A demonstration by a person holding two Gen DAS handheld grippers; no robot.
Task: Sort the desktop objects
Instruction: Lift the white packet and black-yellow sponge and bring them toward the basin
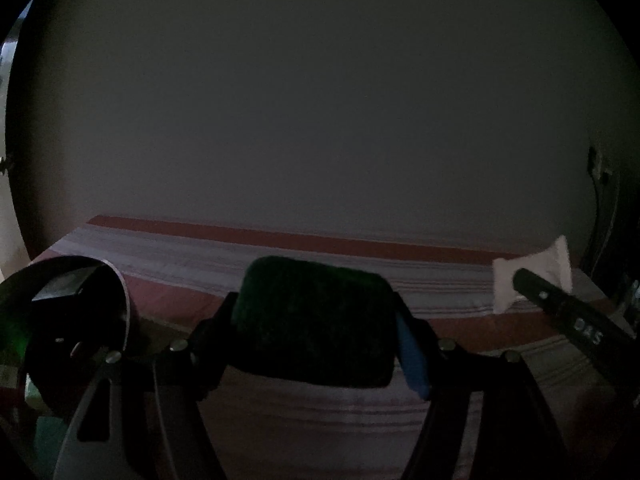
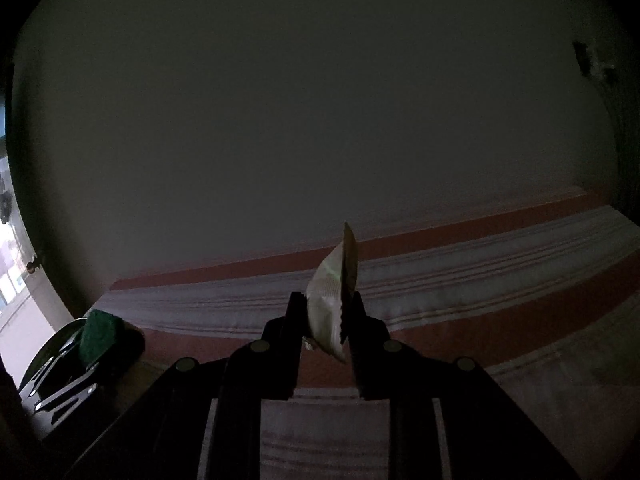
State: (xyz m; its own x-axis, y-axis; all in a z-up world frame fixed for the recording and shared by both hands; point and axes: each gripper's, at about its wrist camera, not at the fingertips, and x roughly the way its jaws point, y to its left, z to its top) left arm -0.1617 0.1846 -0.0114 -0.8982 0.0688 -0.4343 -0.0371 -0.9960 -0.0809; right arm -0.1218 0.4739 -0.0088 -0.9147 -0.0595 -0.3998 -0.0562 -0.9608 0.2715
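1. The striped cloth (image 1: 320,412) over my table (image 2: 520,280) is dim, its near part hidden behind my arms.
2. A round metal bowl (image 1: 120,292) at left is cut off, contents unreadable.
3. My left gripper (image 1: 316,328) jaws pinch a dark green sponge (image 1: 316,320), lifted above the cloth.
4. My right gripper (image 2: 326,316) jaws press on a white packet (image 2: 326,304), held upright.

green sponge (image 1: 316,320) | held above striped cloth; white packet (image 2: 330,312) | pinched upright (edge-on)

Green sponge (image 1: 316,320), white packet (image 2: 330,312), striped cloth (image 1: 240,256)
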